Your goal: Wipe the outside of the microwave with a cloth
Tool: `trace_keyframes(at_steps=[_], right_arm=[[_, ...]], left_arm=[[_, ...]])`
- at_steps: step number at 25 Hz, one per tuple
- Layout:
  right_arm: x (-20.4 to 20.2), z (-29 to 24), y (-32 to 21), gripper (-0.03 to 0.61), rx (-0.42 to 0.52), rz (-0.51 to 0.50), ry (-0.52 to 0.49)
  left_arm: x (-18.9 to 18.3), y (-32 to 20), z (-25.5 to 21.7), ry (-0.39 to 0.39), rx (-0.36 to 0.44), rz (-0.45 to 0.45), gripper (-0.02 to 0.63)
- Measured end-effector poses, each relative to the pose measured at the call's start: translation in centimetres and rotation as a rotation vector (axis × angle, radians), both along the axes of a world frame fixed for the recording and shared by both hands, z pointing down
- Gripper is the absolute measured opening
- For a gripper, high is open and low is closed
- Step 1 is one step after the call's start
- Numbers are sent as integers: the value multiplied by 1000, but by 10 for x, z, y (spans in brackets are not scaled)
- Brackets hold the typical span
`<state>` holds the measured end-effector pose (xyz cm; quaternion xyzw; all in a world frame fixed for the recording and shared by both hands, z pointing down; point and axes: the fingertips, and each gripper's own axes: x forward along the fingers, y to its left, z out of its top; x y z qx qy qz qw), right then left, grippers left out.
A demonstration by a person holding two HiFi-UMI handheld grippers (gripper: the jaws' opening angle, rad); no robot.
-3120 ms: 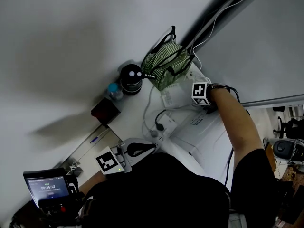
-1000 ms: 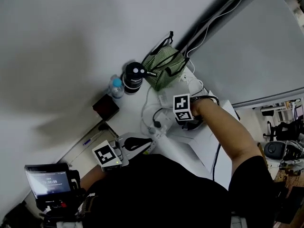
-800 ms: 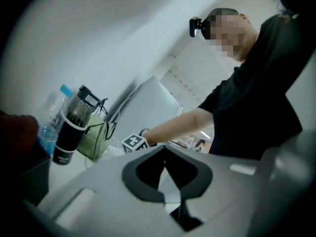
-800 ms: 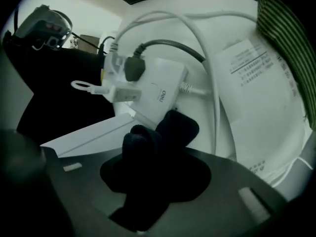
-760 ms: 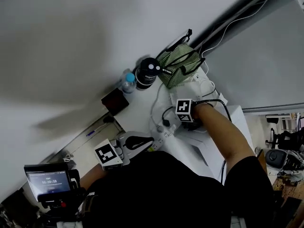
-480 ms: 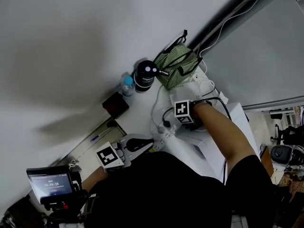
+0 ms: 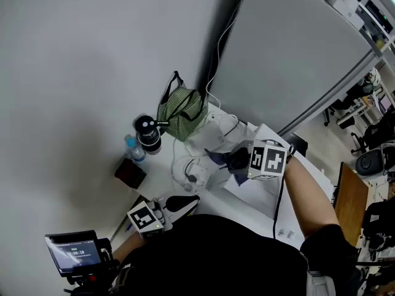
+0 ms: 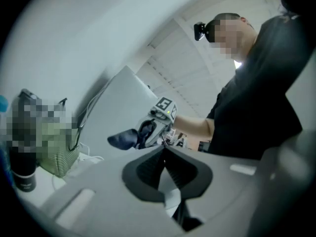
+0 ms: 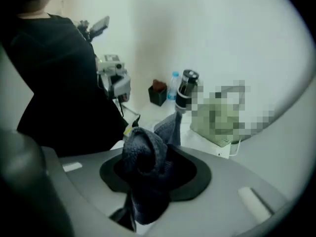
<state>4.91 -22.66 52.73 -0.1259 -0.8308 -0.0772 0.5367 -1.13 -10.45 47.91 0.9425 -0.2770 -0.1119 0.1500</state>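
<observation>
The right gripper [image 9: 148, 168] pinches a bunched dark blue terry cloth [image 9: 143, 146] above the far top edge of the white microwave [image 7: 256, 193]. Soft, light and floppy, the cloth probably wipes best gripped mid-bunch. The left gripper [image 8: 164, 154] sits closed and empty near the front edge of the white bench [image 7: 159, 170].

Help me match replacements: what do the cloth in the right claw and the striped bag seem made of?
Cloth: dark blue-grey, matte, nubby pile, so probably terry or microfibre. Bag: green-and-white striped, slumped and creased, likely thin woven fabric; exact fibre unclear.
</observation>
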Motion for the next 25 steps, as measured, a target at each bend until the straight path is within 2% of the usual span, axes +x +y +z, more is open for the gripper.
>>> trace_keyframes(at_steps=[2, 5, 9, 12, 18, 22, 25], right_arm=[[9, -28, 7, 143, 64, 89, -162], [40, -53, 18, 143, 136, 204, -307], [89, -102, 35, 143, 183, 371, -531], [124, -129, 55, 143, 216, 469, -653], [172, -127, 80, 143, 176, 699, -871], [181, -117, 98, 143, 172, 791, -935], [192, -117, 106, 143, 78, 889, -1068]], left_arm=[[6, -3, -5, -22, 33, 50, 3], [20, 1, -10, -33, 54, 83, 3], [35, 5, -22, -34, 74, 119, 3], [49, 7, -31, -39, 88, 170, 3], [81, 10, -35, -65, 117, 295, 3], [96, 10, -41, -72, 136, 355, 3], [103, 14, -42, -74, 139, 384, 3]])
